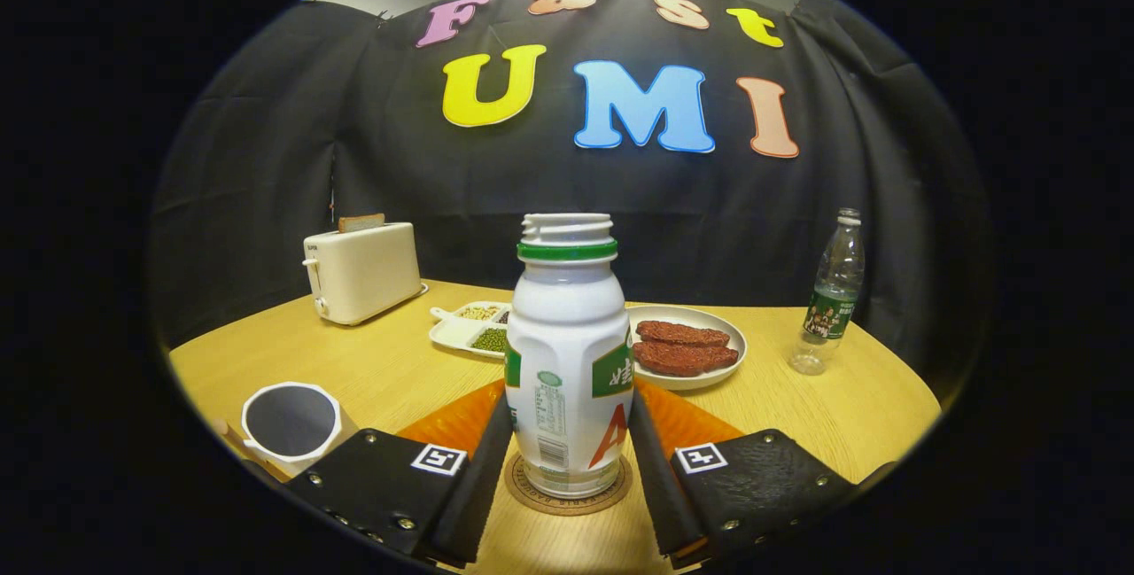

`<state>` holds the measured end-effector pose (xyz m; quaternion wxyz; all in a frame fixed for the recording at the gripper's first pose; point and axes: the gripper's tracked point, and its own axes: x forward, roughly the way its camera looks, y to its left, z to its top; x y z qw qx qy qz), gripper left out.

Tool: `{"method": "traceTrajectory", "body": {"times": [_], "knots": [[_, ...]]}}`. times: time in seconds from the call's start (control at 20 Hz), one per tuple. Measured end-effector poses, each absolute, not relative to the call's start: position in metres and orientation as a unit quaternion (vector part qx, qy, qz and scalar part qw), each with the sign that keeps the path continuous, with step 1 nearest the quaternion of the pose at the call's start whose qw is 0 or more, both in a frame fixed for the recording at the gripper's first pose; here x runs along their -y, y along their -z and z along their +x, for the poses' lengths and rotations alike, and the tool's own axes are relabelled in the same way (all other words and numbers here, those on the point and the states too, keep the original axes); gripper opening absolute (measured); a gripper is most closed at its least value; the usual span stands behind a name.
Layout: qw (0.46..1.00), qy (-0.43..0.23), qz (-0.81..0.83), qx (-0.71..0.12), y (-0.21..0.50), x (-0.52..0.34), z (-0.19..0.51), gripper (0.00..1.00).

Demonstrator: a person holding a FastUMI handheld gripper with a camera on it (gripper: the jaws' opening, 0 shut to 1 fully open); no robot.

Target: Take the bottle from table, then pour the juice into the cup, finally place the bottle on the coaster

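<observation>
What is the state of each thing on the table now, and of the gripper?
juice bottle: upright, uncapped, standing on the coaster.
gripper: fingers on either side of the bottle; whether they press it is unclear.
cup: upright, contents cannot be told.
toaster: bread slice sticking out of the slot.
water bottle: upright, capped.
round plate: holds two brown patties.

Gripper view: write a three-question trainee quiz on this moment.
1. True or false: the white bottle stands upright on the round coaster.
2. What sits left of the fingers? A) the cup B) a kettle C) a bowl
3. Name what the plate beyond the bottle holds.

Key: 1 true. 2 A. 3 Two brown patties. The gripper flanks the bottle; contact is unclear.
</observation>
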<state>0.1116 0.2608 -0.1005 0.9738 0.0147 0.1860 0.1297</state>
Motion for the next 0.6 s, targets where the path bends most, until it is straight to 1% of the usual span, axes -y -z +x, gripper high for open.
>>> {"method": "traceTrajectory", "body": {"times": [0.25, 0.6], "knots": [[0.975, -0.13, 0.052, -0.175, 0.102, -0.257, 0.1078, 0.71], [0.975, -0.13, 0.034, -0.177, 0.0991, -0.2612, 0.115, 0.72]]}}
